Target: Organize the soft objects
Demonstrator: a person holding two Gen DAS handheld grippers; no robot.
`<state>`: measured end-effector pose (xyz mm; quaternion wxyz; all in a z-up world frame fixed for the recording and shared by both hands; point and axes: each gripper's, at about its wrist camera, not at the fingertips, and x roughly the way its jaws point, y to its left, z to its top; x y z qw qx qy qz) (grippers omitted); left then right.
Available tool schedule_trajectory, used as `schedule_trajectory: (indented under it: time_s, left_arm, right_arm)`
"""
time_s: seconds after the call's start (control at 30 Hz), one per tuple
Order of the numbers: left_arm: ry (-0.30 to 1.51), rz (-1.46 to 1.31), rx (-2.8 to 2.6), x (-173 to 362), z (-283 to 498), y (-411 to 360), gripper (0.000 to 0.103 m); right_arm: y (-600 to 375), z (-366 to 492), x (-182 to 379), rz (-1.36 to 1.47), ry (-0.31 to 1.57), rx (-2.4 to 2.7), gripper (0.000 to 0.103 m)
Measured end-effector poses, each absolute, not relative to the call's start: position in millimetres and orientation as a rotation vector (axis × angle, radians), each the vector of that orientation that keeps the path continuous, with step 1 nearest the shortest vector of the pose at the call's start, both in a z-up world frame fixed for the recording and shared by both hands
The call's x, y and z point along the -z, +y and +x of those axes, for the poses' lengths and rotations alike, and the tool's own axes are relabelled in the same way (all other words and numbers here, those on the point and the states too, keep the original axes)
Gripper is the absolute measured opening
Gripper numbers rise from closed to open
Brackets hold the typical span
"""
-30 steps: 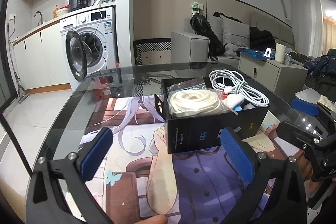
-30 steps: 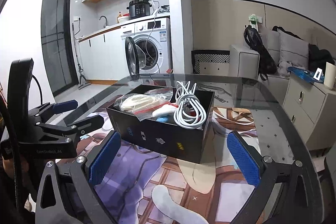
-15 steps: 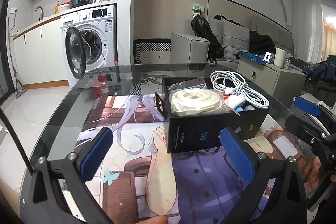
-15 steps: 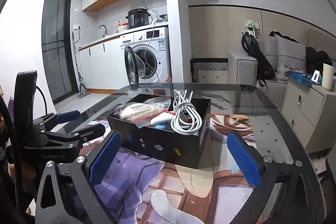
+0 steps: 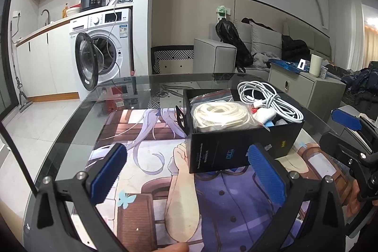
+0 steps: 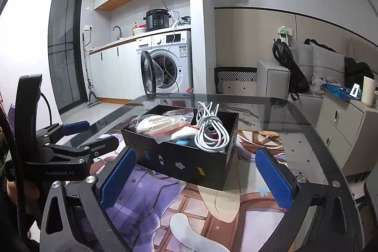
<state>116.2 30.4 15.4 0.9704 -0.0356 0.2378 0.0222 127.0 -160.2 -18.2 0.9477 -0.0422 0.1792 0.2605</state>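
With both my left gripper (image 5: 186,171) and right gripper (image 6: 196,177) spread and pulled back, the packed black box (image 6: 182,152) ahead looks finished.

Open black box (image 6: 189,164) on the table, holding a bagged cream rope coil (image 5: 221,116) at 9 o'clock, white cable bundle (image 5: 269,102) at 3 o'clock.

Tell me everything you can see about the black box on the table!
The black box is an open-topped rectangular carton that looks like cardboard, with small printed logos on its sides. It sits flat on the picture mat covering the glass table. Inside, a bagged coil of cream cord fills one end, and a bundle of white cable rises above the rim at the other. Something white and something blue peek out between them. Neither gripper touches it.
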Motion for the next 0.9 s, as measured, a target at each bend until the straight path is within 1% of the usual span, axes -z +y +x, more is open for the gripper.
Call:
schedule_trajectory:
  time_s: [0.9]
  left_arm:
    - [0.478, -0.070, -0.051, -16.8, 114.8, 31.6, 0.103]
  right_arm:
    - [-162.5, 126.9, 17.3, -0.085, 0.366, -0.530, 0.103]
